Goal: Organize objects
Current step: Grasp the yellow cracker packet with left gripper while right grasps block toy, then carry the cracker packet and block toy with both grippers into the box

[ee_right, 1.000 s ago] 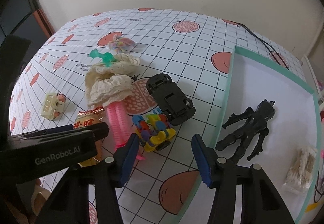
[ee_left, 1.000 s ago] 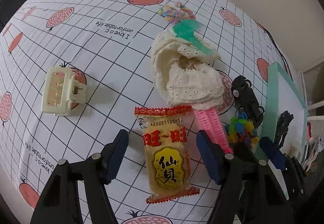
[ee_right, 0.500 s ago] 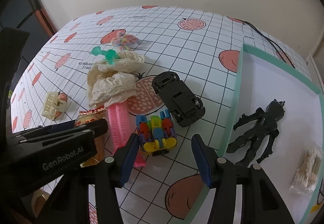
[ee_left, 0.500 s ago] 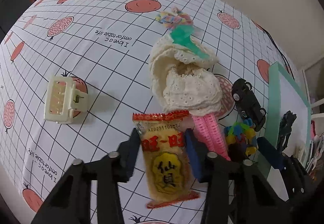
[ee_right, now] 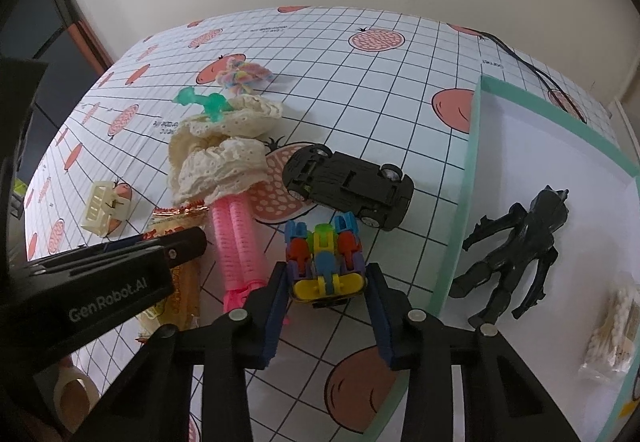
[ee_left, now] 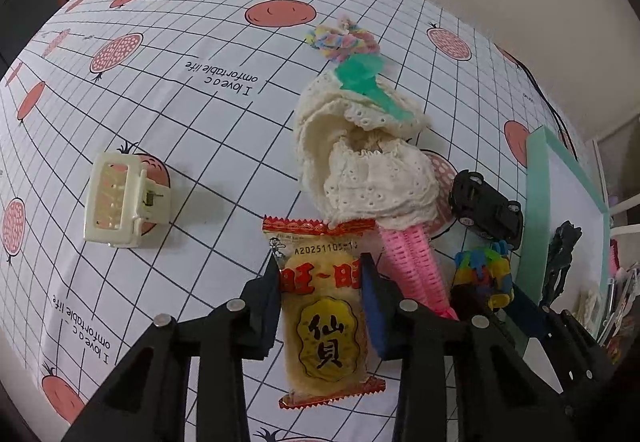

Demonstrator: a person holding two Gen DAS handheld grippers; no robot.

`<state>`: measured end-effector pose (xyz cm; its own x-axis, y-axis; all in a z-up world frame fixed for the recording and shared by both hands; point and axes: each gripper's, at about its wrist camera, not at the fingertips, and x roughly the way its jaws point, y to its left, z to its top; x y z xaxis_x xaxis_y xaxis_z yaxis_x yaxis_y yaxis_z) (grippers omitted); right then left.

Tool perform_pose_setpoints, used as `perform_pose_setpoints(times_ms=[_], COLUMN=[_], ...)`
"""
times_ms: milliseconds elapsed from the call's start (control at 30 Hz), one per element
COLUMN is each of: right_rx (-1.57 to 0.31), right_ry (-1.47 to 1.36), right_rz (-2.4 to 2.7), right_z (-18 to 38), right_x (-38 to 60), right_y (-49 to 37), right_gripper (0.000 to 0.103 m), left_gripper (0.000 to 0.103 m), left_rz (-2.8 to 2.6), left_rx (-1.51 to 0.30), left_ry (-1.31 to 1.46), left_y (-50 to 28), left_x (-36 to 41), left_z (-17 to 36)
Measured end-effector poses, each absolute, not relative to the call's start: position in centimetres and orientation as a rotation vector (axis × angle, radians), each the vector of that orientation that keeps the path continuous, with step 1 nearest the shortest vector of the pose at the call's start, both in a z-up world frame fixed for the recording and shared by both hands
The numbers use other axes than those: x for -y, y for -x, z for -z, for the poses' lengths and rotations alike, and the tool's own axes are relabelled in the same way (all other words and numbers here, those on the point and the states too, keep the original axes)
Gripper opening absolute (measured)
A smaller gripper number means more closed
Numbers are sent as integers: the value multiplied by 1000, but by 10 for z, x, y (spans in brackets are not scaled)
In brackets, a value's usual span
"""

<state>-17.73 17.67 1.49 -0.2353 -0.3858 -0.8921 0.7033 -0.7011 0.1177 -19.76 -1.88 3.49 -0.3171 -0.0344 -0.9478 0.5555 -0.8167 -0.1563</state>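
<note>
While the snack packet (ee_left: 326, 316) lies flat on the worktop (ee_left: 200, 114) between the pads of our left gripper (ee_left: 320, 278), pinched at both sides, its long axis runs along the fingers; our right gripper (ee_right: 327, 284) closely straddles the colourful toy car (ee_right: 325, 262).

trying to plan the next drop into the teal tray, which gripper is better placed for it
Right. The right gripper already brackets the colourful block toy, right beside the teal tray. The left gripper pinches the snack packet, farther from it.
</note>
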Motion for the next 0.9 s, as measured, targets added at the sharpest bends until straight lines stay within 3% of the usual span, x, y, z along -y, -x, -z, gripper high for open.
perform_pose_setpoints(times_ms=[467,900], right_rx=[-375,-355], right_ry=[-1277,-1204], right_rz=[2016,2057], right_z=[-30,-62], right_x=[-181,-186], right_y=[180,176], right_gripper=[40,40], left_gripper=[37,37], left_rz=[2186,2246], left_rx=[-710,-731], left_ry=[-1563,-1484], left_y=[201,190], left_x=[23,29], left_z=[-37,-72])
